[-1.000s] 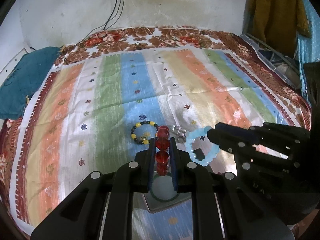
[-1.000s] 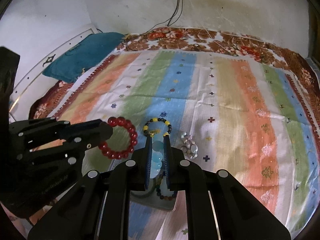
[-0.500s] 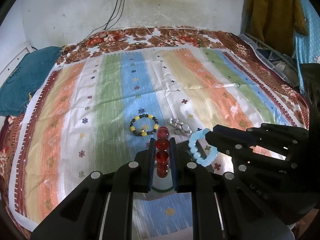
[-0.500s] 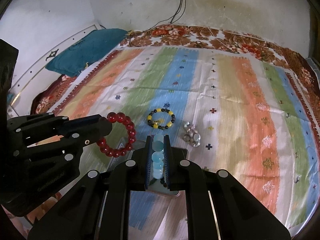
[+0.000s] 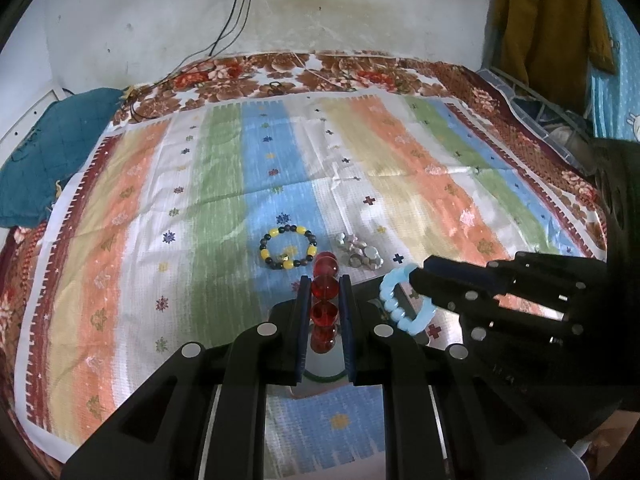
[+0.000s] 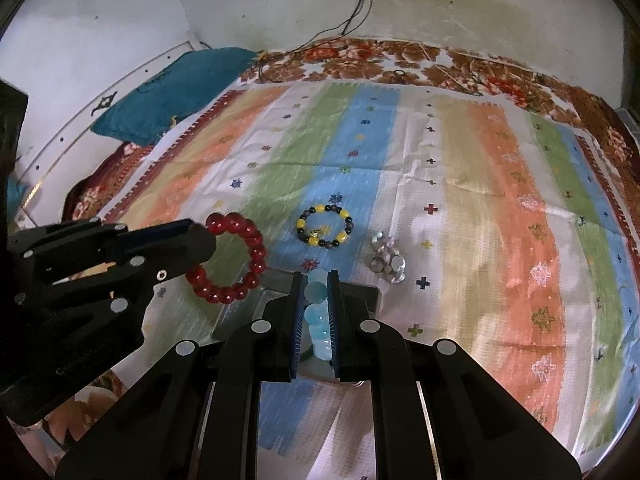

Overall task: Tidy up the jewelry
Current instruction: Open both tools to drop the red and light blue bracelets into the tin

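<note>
My left gripper (image 5: 324, 280) is shut on a bracelet of dark red beads (image 5: 325, 292), which hangs as a ring off its tip in the right wrist view (image 6: 236, 264). My right gripper (image 6: 315, 276) is shut on a light blue bead bracelet (image 6: 318, 312). In the left wrist view that bracelet (image 5: 394, 304) dangles from the right gripper (image 5: 418, 276). Both grippers hover side by side over a shiny metal tray (image 6: 240, 312). On the striped cloth just beyond lie a yellow and black bead bracelet (image 5: 288, 247) and a small heap of silver pieces (image 5: 360, 254).
The striped cloth (image 5: 224, 208) covers a bed with a floral sheet. A teal pillow (image 5: 40, 152) lies at the far left, cables hang down the back wall (image 5: 236, 12), and clothes hang at the right (image 5: 552, 28). A green ring (image 5: 324, 378) lies in the tray.
Both grippers keep their bracelets. The views have shifted only slightly, and the bracelet and silver heap on the cloth sit a little higher in the picture.
</note>
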Demonstrator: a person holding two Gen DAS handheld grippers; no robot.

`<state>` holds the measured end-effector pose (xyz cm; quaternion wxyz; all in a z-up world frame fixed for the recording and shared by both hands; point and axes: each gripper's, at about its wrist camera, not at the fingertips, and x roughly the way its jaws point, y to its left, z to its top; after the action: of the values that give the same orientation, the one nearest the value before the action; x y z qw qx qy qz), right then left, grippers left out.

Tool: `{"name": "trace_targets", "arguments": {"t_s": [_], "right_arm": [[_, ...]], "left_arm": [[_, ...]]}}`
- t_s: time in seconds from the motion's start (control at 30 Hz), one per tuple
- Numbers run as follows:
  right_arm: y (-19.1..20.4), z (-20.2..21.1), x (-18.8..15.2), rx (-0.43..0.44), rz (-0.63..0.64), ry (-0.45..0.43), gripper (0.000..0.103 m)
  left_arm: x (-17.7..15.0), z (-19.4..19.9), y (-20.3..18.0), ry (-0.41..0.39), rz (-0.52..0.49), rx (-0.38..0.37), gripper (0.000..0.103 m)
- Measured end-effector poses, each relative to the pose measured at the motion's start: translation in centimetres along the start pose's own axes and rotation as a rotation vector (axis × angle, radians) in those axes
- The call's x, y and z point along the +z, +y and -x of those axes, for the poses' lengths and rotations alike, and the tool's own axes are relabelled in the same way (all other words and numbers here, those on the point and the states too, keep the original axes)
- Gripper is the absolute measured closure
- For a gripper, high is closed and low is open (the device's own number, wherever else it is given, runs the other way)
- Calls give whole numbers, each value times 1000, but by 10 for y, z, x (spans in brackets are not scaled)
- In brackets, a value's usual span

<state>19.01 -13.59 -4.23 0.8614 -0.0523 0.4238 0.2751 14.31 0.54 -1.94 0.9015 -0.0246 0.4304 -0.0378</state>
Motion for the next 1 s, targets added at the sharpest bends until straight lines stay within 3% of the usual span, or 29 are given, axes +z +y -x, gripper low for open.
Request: {"name": "trace_targets", "arguments": {"t_s": [0.07,0.1,0.13,0.17,0.33,0.4,0.47,0.73,1.0], "right_arm": [[-5,-1,1,-8,-22,2,85],[-6,-1,1,-12,-27,2,78],[-9,-1,2,-23,-34,-1,64],[-10,-1,2,-29,-37,-2,62],[-25,-8,3,-68,-63,20,57],[-33,-12,4,-81,-81,31,53],[-37,-16,4,-86,-92,43,52],[-39,-30,9,-113,-85,70,39],[-43,-50,18,-145,-77,101,38]], "left_arm": [[1,0,2,0,10,-5,89],[1,1,4,-5,19,-1,86],[3,1,6,-6,26,1,84],[3,1,8,-10,36,5,81],[5,-9,22,-3,51,86,63],[6,-16,28,15,58,109,60],[7,-19,32,24,69,111,59],[13,-32,37,31,59,153,40],[22,-52,49,51,106,131,30]]}}
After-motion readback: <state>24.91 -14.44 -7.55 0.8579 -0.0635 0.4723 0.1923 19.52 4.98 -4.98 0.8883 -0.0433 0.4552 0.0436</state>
